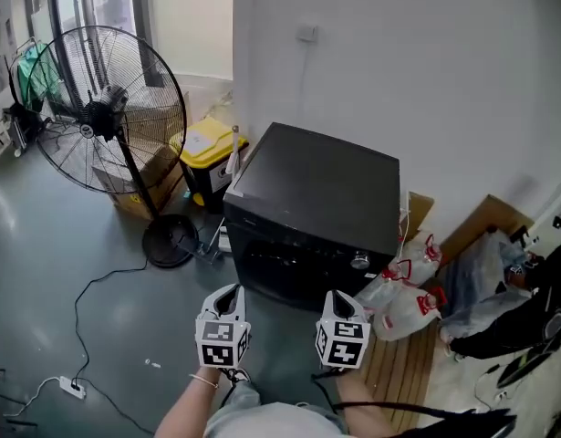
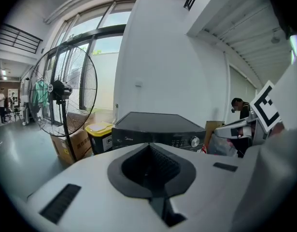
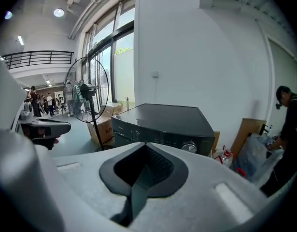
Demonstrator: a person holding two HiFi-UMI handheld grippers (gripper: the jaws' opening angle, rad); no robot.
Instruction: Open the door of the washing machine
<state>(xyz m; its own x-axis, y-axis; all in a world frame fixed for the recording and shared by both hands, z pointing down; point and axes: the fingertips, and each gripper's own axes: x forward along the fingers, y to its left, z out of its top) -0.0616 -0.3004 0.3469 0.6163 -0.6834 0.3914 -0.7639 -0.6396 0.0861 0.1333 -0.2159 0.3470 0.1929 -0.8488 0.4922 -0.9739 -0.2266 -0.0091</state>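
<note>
The black washing machine (image 1: pixel 316 190) stands against the white wall, its dark front door (image 1: pixel 280 267) closed and a silver knob (image 1: pixel 359 261) at the panel's right. My left gripper (image 1: pixel 228 291) and right gripper (image 1: pixel 340 297) hover side by side just before its front, both apart from it. In the left gripper view the left gripper (image 2: pixel 149 146) has its jaws together with nothing between them, and the machine (image 2: pixel 158 129) lies ahead. The right gripper (image 3: pixel 146 145) likewise stands shut and empty, facing the machine (image 3: pixel 172 122) and its knob (image 3: pixel 188 147).
A tall standing fan (image 1: pixel 107 117) stands left of the machine, with a yellow-lidded bin (image 1: pixel 205 144) and a cardboard box (image 1: pixel 152 176) behind it. White bags with red handles (image 1: pixel 408 290) lie at the right. A person (image 1: pixel 535 308) crouches far right. A cable and power strip (image 1: pixel 72 388) lie on the floor.
</note>
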